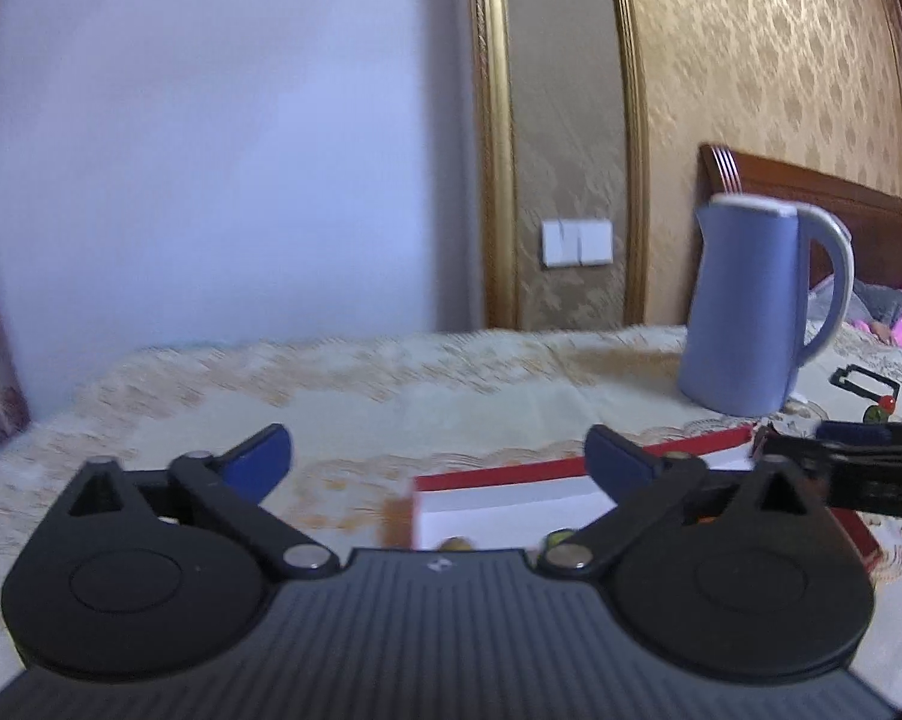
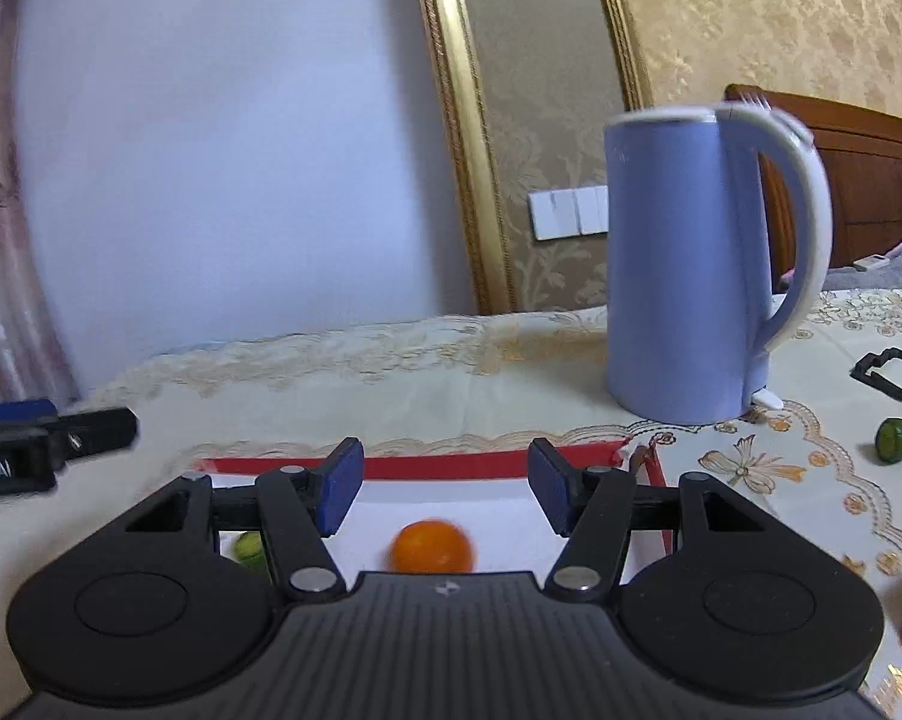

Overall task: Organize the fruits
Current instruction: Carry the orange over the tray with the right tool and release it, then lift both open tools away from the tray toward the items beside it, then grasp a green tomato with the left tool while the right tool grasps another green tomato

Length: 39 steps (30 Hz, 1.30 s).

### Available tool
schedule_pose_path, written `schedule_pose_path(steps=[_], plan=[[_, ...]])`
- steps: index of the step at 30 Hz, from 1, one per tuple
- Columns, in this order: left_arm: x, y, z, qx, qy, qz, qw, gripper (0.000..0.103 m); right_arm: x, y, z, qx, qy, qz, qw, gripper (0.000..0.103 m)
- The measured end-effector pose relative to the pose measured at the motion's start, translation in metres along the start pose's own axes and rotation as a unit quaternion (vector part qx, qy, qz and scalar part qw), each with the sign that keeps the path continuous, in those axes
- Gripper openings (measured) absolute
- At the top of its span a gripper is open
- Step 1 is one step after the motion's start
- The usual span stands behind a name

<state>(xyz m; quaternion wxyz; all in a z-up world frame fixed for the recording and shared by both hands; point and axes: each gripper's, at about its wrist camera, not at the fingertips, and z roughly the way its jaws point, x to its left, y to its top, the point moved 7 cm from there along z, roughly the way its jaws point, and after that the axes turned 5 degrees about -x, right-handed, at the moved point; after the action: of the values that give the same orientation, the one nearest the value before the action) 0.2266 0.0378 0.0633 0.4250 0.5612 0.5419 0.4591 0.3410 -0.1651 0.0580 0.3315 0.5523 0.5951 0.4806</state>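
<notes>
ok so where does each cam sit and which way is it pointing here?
Left wrist: on the left gripper, looking forward and slightly down across the table at the red-rimmed box and blue kettle; jaws wide open, right gripper at the right edge.
Right wrist: on the right gripper, same heading, over the box with an orange fruit inside; jaws open, empty.
Shared: kettle, box, wall switch.
</notes>
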Motion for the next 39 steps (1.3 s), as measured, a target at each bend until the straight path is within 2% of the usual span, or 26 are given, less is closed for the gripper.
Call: schedule_pose_path(steps=[2,4,10,16,24,30,33,38,39], plan=[[0.010,-0.008,-0.019,-0.001,0.002,0.000,1.0000,0.103,0.007,-0.005,-0.023,-0.002,0.002,-0.009,1.000,0.061],[0.017,-0.022,-0.035,0.007,0.001,0.002,1.0000,0.103,0.016,-0.016,-0.043,0.002,0.021,-0.012,1.000,0.067],[0.030,-0.068,-0.061,0.041,0.019,-0.002,0.9990,0.103,0.045,-0.054,-0.072,0.044,0.065,-0.059,0.995,0.067],[0.039,-0.093,-0.068,0.058,0.030,0.019,0.9976,0.103,0.061,-0.078,-0.063,0.092,0.082,-0.091,0.988,0.067],[0.050,-0.105,-0.068,0.076,0.026,-0.001,0.9967,0.103,0.083,-0.091,-0.059,0.112,0.109,-0.120,0.980,0.067],[0.049,-0.109,-0.066,0.084,0.026,0.003,0.9961,0.103,0.093,-0.101,-0.046,0.124,0.104,-0.147,0.976,0.062],[0.045,-0.110,-0.064,0.087,0.016,0.009,0.9960,0.103,0.099,-0.103,-0.042,0.133,0.116,-0.145,0.974,0.057],[0.035,-0.110,-0.065,0.088,-0.004,0.018,0.9960,0.103,0.105,-0.110,-0.033,0.150,0.136,-0.136,0.970,0.041],[0.033,-0.111,-0.064,0.089,-0.008,0.020,0.9958,0.103,0.105,-0.110,-0.032,0.152,0.141,-0.131,0.969,0.035]])
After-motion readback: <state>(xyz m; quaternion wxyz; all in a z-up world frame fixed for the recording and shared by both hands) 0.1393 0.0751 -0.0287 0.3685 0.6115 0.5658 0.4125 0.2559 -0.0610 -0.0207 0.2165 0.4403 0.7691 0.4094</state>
